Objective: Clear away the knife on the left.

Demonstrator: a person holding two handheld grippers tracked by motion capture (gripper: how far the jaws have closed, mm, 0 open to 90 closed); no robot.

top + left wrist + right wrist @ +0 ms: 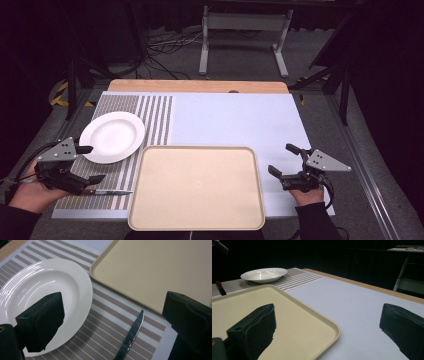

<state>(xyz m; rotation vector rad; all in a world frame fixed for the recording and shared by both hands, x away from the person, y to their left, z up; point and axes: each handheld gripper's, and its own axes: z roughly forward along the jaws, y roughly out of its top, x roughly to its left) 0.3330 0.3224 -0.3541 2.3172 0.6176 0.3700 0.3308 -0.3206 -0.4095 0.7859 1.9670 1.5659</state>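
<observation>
Plate (112, 136), tray (196, 186) and knife (106, 192) were each counted once on the bench (235, 120), along with one striped placemat (150, 112) and one pale blue sheet (235, 120). Two tongs were seen, one in each hand.

The white plate was set on the striped placemat at the far left, empty, with its right rim close to the far left corner of the beige tray. The tray was laid at the near middle, empty. The knife was laid flat on the placemat near the left edge of the tray, its blade tip pointed toward the tray.

The left tongs (89, 164) were held wide open and released, nothing being gripped; in the left gripper view (112, 317) the plate (42, 297) was seen behind one jaw and the knife (131, 336) between the two jaws, untouched as far as could be told. The right tongs (284, 159) were likewise held wide open and empty, over the blue sheet just right of the tray; in the right gripper view (327, 325) the tray's (294, 322) corner was seen between the jaws.

The knife's handle was hidden under the left tongs in the high view and cut off in the left gripper view. The near edge of the tray was cut off partly at the bottom of the high view.
</observation>
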